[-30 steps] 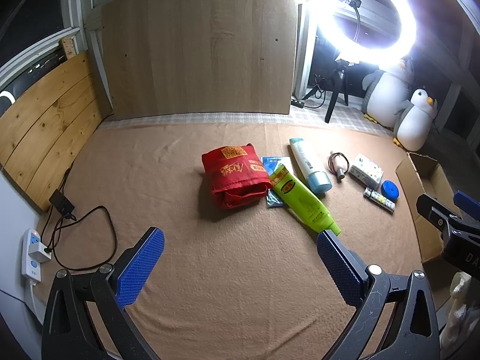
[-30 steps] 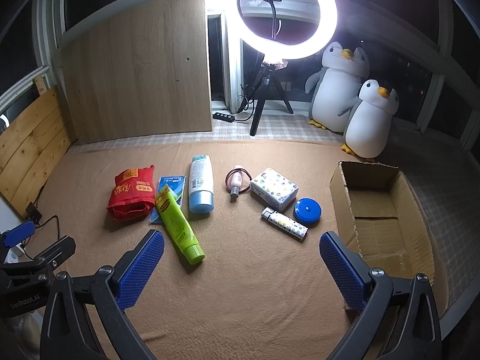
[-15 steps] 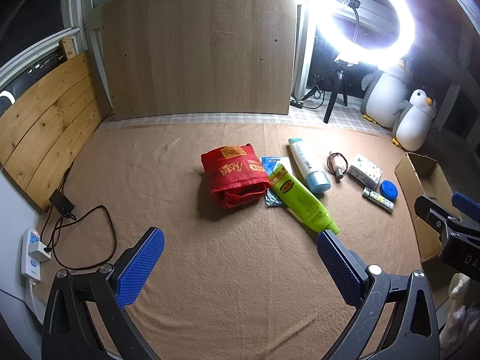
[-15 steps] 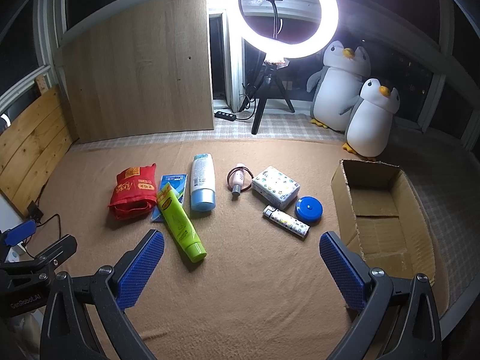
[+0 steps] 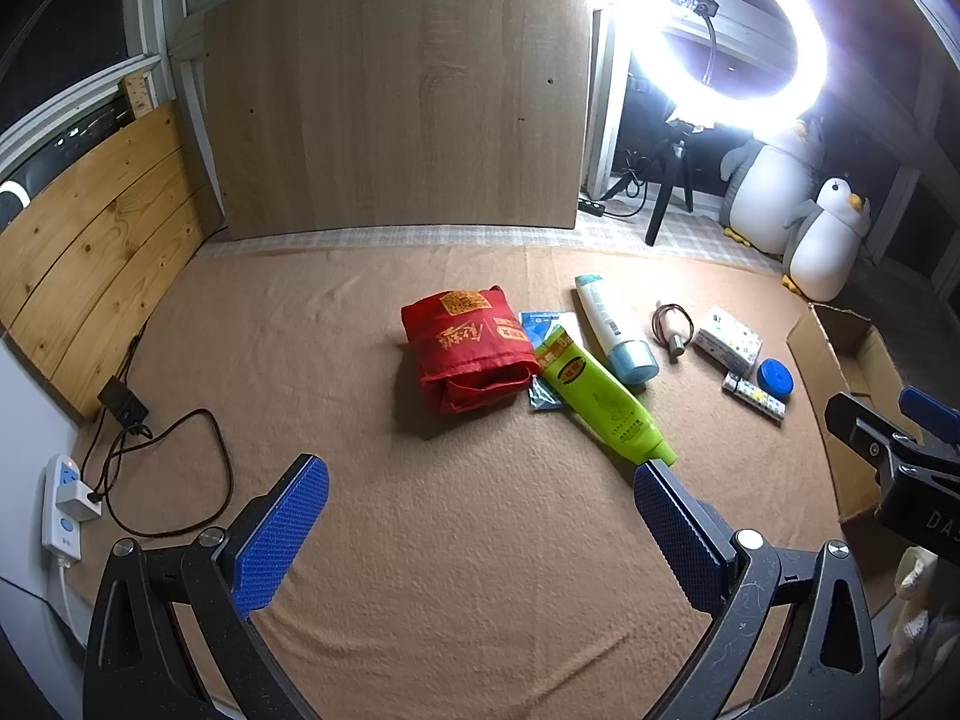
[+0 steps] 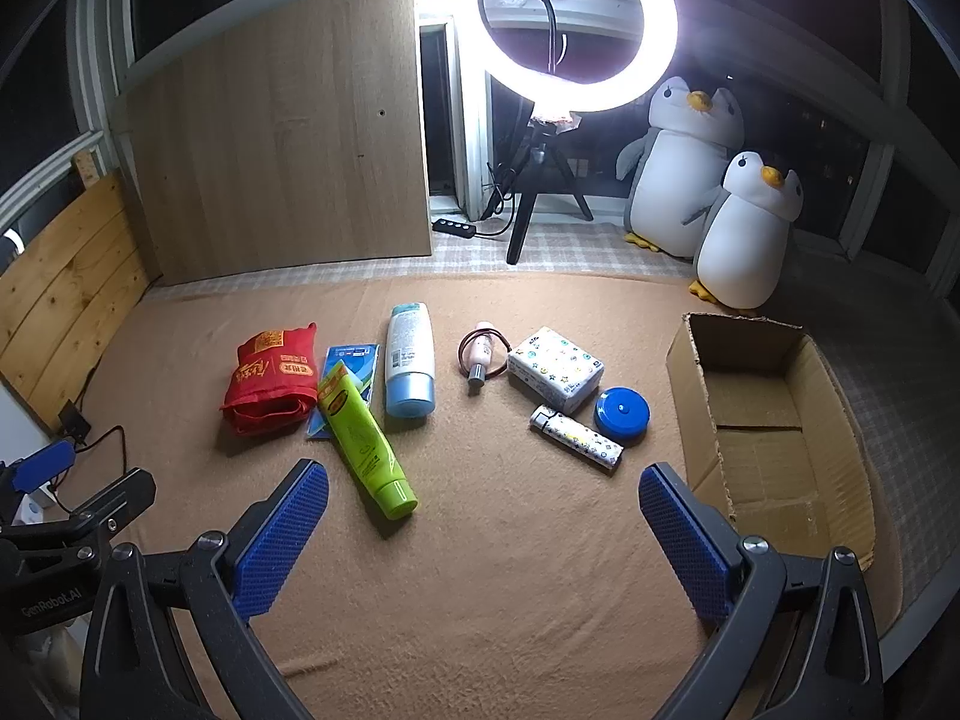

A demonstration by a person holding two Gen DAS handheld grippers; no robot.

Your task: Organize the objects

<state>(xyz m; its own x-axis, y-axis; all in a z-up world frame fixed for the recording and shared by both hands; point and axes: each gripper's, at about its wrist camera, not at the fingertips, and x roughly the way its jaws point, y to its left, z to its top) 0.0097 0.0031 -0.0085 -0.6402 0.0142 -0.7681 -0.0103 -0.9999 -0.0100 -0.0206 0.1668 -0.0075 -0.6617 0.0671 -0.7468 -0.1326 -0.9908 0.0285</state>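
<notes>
Several objects lie in a row on the brown blanket: a red pouch point(image 6: 273, 381), a green tube point(image 6: 363, 447) over a blue packet point(image 6: 348, 369), a white-and-blue bottle point(image 6: 410, 360), a small pink bottle with a hair tie point(image 6: 480, 354), a patterned tissue pack point(image 6: 555, 367), a patterned lighter point(image 6: 576, 437) and a blue round tin point(image 6: 621, 413). An open cardboard box point(image 6: 774, 414) stands at the right. My right gripper point(image 6: 483, 531) is open and empty, short of the objects. My left gripper point(image 5: 480, 531) is open and empty, short of the red pouch point(image 5: 471, 348) and green tube point(image 5: 603, 399).
A ring light on a tripod point(image 6: 540, 120) and two plush penguins point(image 6: 714, 192) stand behind the blanket. A power strip and black cable point(image 5: 120, 480) lie at the left edge. Wooden boards point(image 5: 90, 258) line the left side and back.
Both views have drifted very slightly; the objects sit a touch further left in the left wrist view. Both grippers stay open and nothing on the blanket has moved.
</notes>
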